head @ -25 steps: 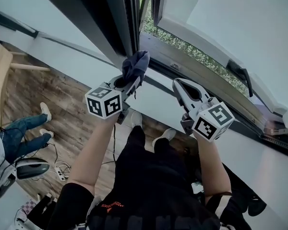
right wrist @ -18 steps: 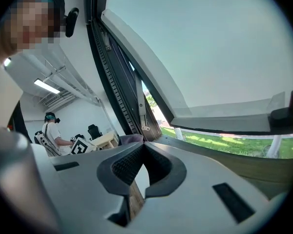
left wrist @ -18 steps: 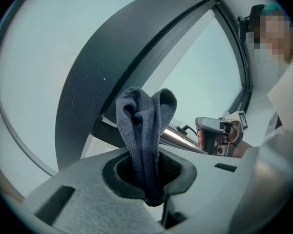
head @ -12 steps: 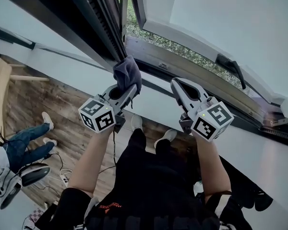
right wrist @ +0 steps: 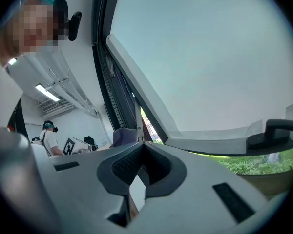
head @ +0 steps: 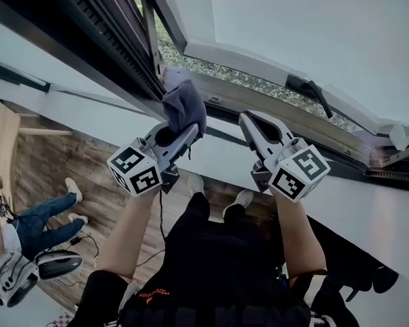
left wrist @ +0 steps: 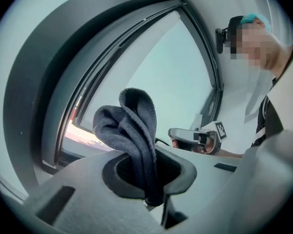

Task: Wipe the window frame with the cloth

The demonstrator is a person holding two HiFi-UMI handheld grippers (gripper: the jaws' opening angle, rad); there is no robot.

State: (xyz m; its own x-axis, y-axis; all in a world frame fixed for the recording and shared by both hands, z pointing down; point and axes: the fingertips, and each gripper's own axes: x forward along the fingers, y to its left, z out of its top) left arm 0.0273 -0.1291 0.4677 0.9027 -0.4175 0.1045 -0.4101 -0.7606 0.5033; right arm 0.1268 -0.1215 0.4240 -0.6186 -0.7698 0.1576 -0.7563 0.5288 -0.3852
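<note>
**Wiping at the lower corner.** Our left gripper (head: 183, 129) is clenched on the bunched dark blue knitted cloth (head: 184, 101). The cloth lies against the lower corner of the dark grey metal window frame (head: 123, 53). Over the last second it has kept to this corner with little travel, so we judge most of the frame still unwiped. Our right gripper (head: 249, 121), closed on nothing, hovers just beside.

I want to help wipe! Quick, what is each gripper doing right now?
Left gripper: shut on the dark cloth.
Right gripper: shut, holding nothing.
</note>
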